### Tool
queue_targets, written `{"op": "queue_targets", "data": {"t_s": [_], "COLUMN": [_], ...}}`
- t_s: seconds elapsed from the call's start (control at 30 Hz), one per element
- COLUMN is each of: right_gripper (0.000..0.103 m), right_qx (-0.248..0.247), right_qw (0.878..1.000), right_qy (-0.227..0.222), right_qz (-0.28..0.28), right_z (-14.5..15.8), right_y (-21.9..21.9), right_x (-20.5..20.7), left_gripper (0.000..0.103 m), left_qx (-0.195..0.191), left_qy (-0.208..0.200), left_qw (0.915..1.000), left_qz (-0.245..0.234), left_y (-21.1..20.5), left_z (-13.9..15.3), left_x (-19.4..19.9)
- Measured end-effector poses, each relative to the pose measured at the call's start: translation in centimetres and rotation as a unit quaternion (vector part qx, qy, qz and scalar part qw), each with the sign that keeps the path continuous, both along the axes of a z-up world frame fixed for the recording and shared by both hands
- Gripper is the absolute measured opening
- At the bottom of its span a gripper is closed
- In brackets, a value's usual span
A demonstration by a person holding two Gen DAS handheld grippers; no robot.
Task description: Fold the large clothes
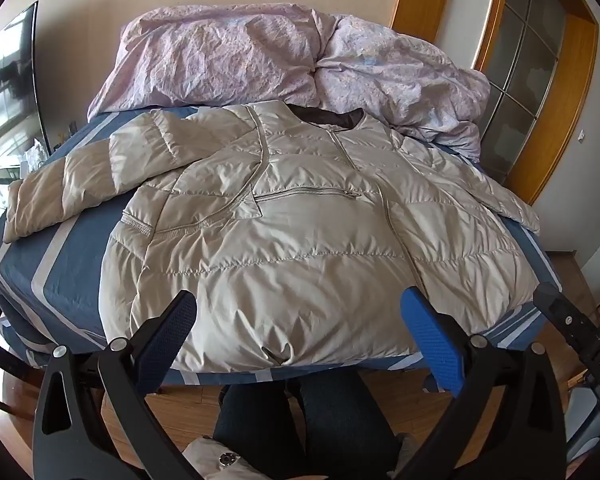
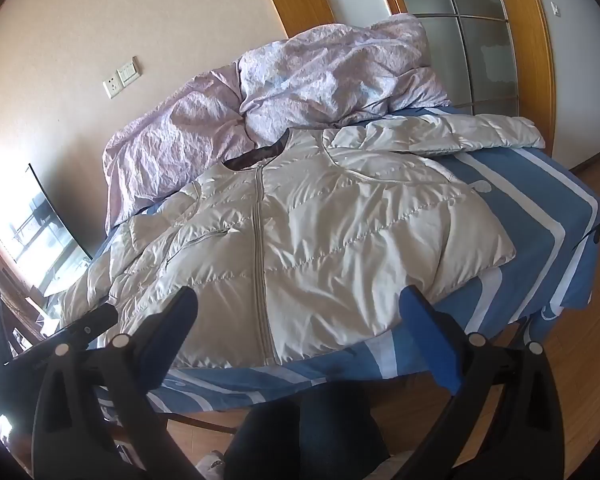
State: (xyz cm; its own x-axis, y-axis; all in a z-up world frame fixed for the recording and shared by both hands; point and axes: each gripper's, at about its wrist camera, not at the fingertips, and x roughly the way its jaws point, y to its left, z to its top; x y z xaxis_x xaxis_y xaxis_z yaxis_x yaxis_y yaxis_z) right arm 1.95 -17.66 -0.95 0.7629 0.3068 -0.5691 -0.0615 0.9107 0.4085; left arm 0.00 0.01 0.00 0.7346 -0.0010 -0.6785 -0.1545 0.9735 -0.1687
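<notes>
Evidently at the start: the padded jacket (image 1: pixel 300 216) lies flat, front up, unfolded on the bed (image 1: pixel 60 280), both the left gripper (image 1: pixel 300 312) and the right gripper (image 2: pixel 300 308) wide open, empty above its hem; next needs a sleeve grasped and folded inward.

Both wrist views angled down from the bed's (image 1: pixel 52 280) foot, near; sharing the jacket (image 1: pixel 300 220)
</notes>
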Motion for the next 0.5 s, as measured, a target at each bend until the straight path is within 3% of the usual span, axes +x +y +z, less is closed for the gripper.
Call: {"op": "queue_targets", "data": {"t_s": [0.5], "right_gripper": [0.101], "right_qx": [0.0], "right_qw": [1.0], "right_qy": [0.0], "right_qz": [0.0], "right_z": [-0.04], "right_y": [-0.05], "right_x": [0.02], "left_gripper": [0.102], "left_qx": [0.001], "left_qy": [0.0], "left_qw": [1.0], "left_qz": [0.0], "left_y": [-0.02], "left_z": [0.0], "left_x": [0.0]}}
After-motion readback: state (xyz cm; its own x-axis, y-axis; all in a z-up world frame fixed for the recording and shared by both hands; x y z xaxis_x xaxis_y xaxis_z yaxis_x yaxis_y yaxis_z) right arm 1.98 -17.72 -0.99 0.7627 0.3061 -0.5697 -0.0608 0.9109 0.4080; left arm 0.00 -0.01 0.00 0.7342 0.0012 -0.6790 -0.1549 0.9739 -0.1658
